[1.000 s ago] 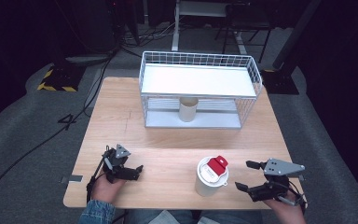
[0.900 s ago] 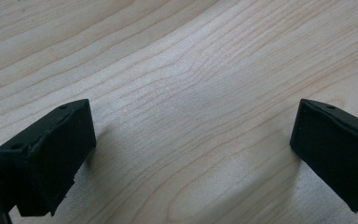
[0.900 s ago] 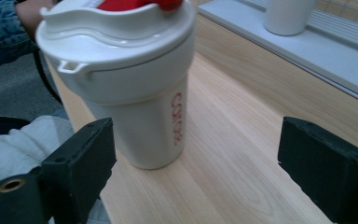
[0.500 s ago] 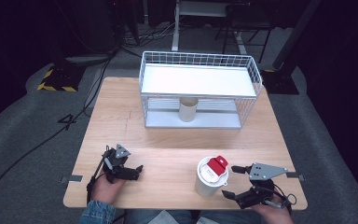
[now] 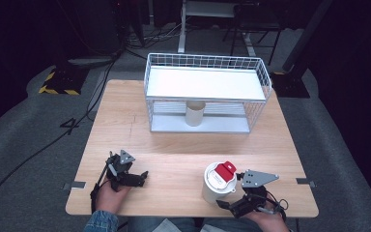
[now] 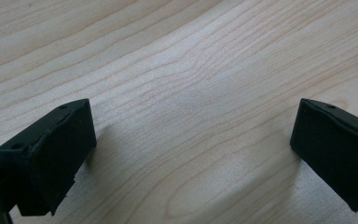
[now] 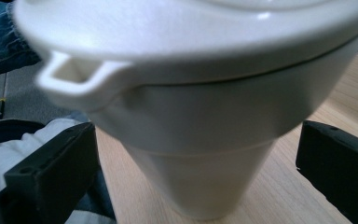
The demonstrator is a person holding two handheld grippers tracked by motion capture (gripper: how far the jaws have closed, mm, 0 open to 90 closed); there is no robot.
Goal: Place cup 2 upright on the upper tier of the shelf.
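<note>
The white cup (image 5: 218,182) with its red-and-white lid stands upright on the worktop (image 5: 183,164), near the edge at about 5 o'clock. The right gripper (image 5: 235,203) is at the cup's 4 o'clock side, its jaws spread wide on both sides of the cup body, not yet pinching it. So I judge the grasp is only prepared; closing and carrying the cup are left. The left gripper (image 5: 136,178) rests at 7 o'clock with jaws spread, holding nothing. The wire basket (image 5: 207,94) at 12 o'clock holds one other cup (image 5: 195,112) on its lower level.
</note>
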